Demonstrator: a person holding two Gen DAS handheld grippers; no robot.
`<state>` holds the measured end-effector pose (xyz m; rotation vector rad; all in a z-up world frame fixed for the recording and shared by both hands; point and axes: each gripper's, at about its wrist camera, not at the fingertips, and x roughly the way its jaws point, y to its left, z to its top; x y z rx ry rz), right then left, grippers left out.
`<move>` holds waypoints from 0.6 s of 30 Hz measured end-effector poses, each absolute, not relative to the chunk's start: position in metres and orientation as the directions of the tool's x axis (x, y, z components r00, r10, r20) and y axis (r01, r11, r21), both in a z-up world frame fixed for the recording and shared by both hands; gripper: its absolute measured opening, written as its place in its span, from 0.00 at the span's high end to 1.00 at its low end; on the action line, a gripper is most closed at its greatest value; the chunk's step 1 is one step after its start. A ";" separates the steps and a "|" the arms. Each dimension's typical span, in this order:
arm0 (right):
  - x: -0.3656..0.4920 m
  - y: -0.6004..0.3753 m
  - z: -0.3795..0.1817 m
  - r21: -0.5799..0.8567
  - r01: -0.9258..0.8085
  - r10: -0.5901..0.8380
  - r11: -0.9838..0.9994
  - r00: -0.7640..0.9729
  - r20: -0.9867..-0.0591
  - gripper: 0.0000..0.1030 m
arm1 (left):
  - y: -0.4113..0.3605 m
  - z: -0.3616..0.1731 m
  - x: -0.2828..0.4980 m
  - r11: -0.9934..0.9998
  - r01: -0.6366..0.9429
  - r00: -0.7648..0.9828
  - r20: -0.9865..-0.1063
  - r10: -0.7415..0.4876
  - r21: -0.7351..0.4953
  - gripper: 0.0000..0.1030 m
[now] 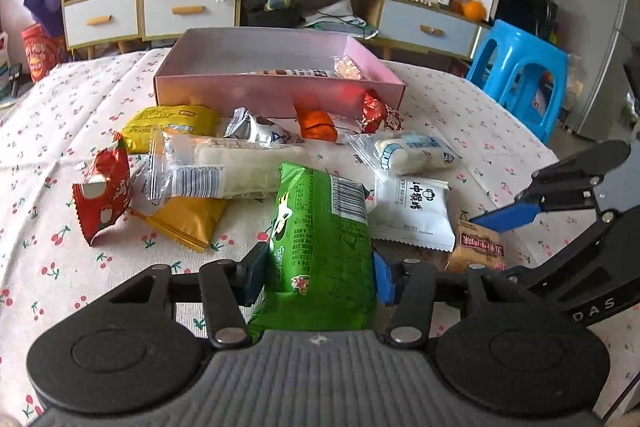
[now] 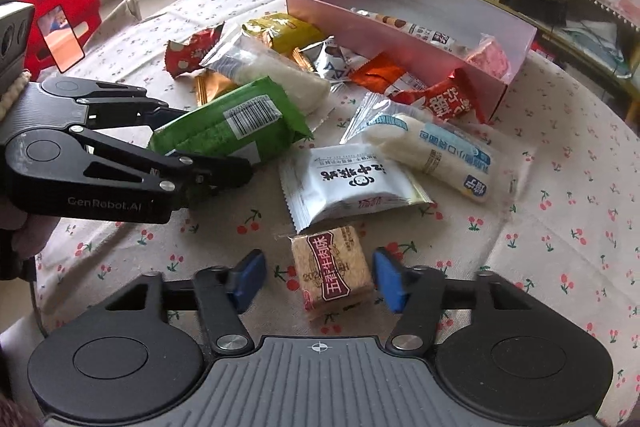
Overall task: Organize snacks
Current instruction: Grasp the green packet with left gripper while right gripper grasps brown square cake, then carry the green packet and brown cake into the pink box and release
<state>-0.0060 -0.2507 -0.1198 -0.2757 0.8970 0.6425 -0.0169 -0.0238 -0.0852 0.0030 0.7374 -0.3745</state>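
Left wrist view, cherry-print tablecloth, pink box, drawer cabinet, blue stool

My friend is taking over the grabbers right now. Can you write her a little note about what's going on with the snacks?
Left gripper: shut on the green snack packet, gripping it at both sides.
Right gripper: open around the small brown beef-flavour packet, pads not touching it yet; the packet lies on the tablecloth.
Pink box: stands at the far side of the pile and already holds a long striped packet and a pink snack.
Left to do: about ten packets lie loose on the cherry tablecloth, among them the white packet and the rice roll. Box both packets, then clear the pile.
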 end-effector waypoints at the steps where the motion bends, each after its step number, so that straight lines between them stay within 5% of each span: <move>1: -0.006 -0.250 -0.119 0.037 -0.620 0.398 0.784 0.456 -0.796 0.65 | -0.023 -0.085 -0.017 0.933 0.332 0.675 -0.657 -0.335 -0.136 0.54; 18: -0.007 -0.259 -0.081 0.111 -0.543 0.409 0.832 0.467 -0.784 0.68 | -0.022 -0.054 -0.018 0.921 0.346 0.671 -0.638 -0.376 -0.179 0.57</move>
